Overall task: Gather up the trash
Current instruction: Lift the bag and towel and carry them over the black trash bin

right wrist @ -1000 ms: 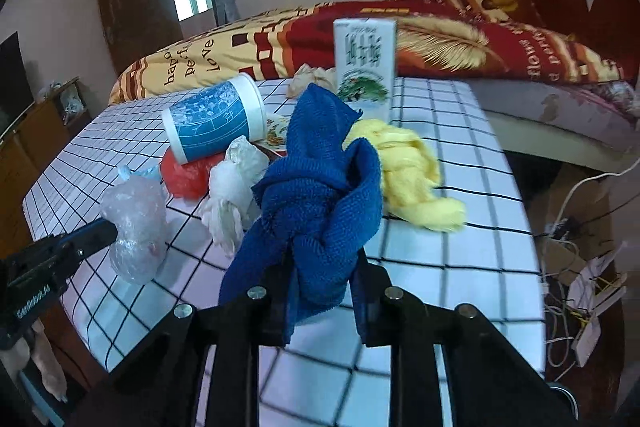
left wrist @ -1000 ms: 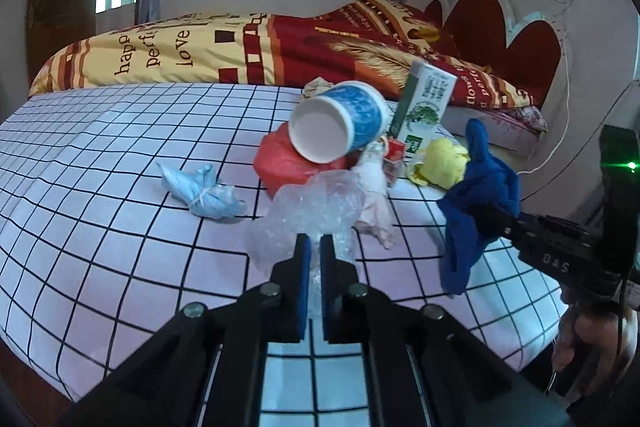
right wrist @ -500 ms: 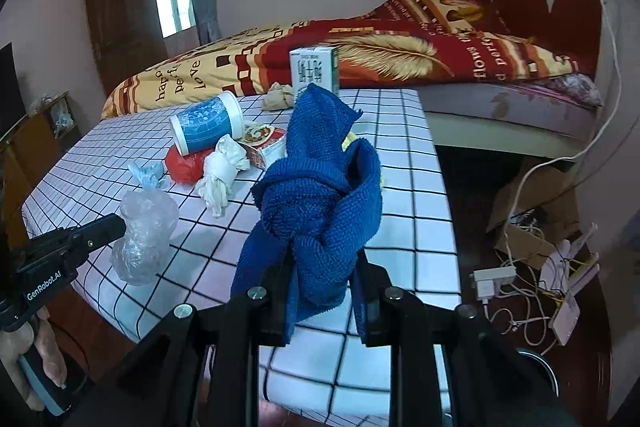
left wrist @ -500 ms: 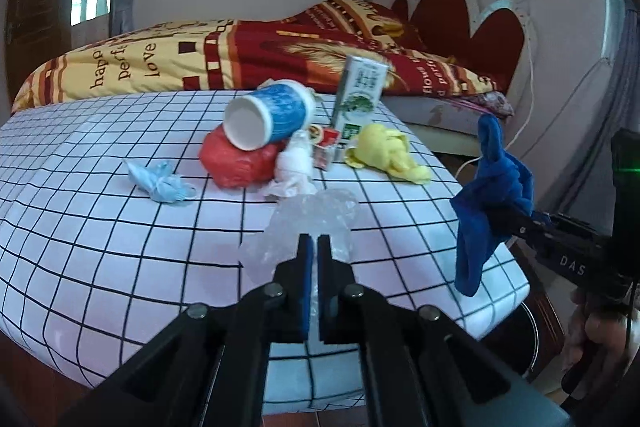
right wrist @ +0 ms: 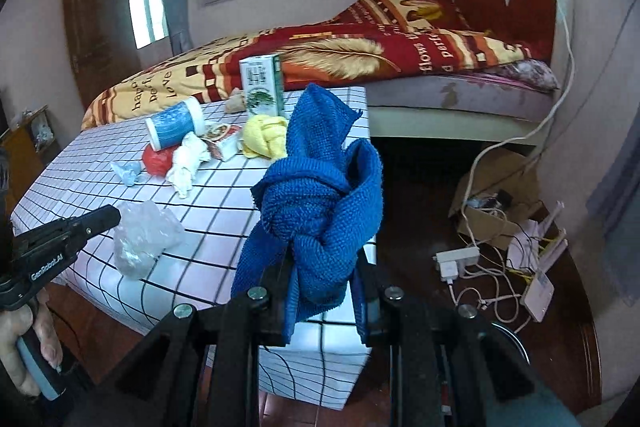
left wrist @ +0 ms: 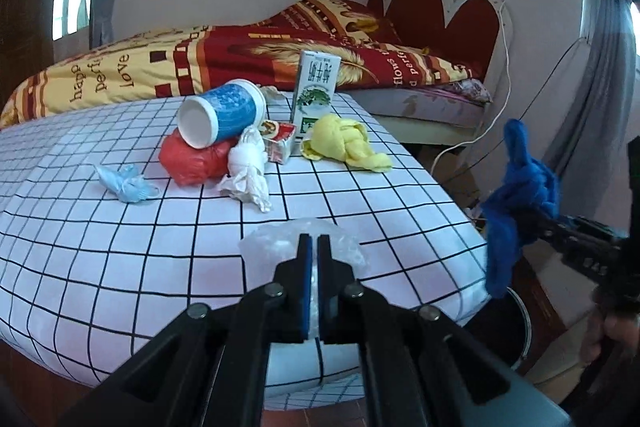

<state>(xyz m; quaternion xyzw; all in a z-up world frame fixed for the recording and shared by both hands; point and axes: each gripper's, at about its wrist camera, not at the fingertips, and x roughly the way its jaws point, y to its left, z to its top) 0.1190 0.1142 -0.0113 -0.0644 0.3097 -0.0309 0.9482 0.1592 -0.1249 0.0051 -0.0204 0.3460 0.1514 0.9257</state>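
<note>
My left gripper [left wrist: 314,247] is shut on a crumpled clear plastic bag [left wrist: 276,247], held above the near edge of the checked table [left wrist: 120,235]; the bag also shows in the right wrist view [right wrist: 140,239]. My right gripper [right wrist: 326,267] is shut on a knotted blue cloth [right wrist: 320,195], held off the table's right corner; it shows in the left wrist view [left wrist: 520,203] too. On the table lie a blue paper cup [left wrist: 220,113], a red bag [left wrist: 192,159], white tissue [left wrist: 248,167], a light blue wad [left wrist: 128,183], a yellow cloth [left wrist: 344,143], a small snack box [left wrist: 280,141] and a carton [left wrist: 316,87].
A dark round bin rim [left wrist: 516,323] sits on the floor below the table's right corner. A bed [right wrist: 360,55] stands behind the table. A cardboard box [right wrist: 492,195], power strip [right wrist: 456,261] and cables lie on the floor at right.
Both grippers have pulled back and away from the table with their loads. The table and its trash look smaller and farther. The floor and bin rim have come into view.
</note>
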